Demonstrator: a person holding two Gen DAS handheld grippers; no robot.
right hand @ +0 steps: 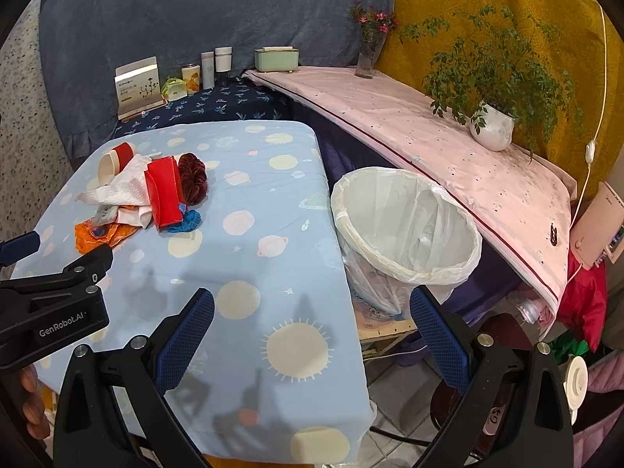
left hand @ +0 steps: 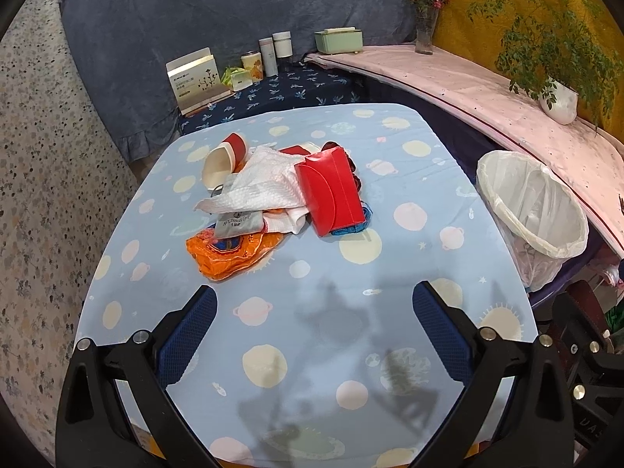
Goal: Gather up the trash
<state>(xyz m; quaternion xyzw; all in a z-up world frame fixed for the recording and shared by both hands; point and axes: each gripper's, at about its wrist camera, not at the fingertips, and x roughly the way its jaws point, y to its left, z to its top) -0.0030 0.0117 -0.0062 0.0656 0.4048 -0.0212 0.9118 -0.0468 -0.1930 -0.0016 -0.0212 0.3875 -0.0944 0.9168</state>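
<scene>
A pile of trash lies on the blue planet-print table (left hand: 312, 343): a red paper box (left hand: 331, 191), white paper towel (left hand: 261, 183), a grey sachet (left hand: 238, 224), an orange plastic wrapper (left hand: 230, 251), a red and cream cup (left hand: 224, 160) on its side, a blue scrap (left hand: 353, 230). In the right wrist view the red box (right hand: 163, 191) lies beside a dark red scrunchie (right hand: 193, 177). A white-lined trash bin (left hand: 534, 210) (right hand: 405, 226) stands off the table's right edge. My left gripper (left hand: 314, 308) is open above the near table. My right gripper (right hand: 312, 312) is open over the table's right edge.
A dark blue shelf behind holds a card box (left hand: 195, 78), jars and bottles (left hand: 269, 56). A pink-covered ledge (left hand: 448, 78) on the right carries a green box (left hand: 339, 41), a flower vase (left hand: 425, 31) and a potted plant (left hand: 557, 97). Clothes and clutter lie below at the right (right hand: 585, 300).
</scene>
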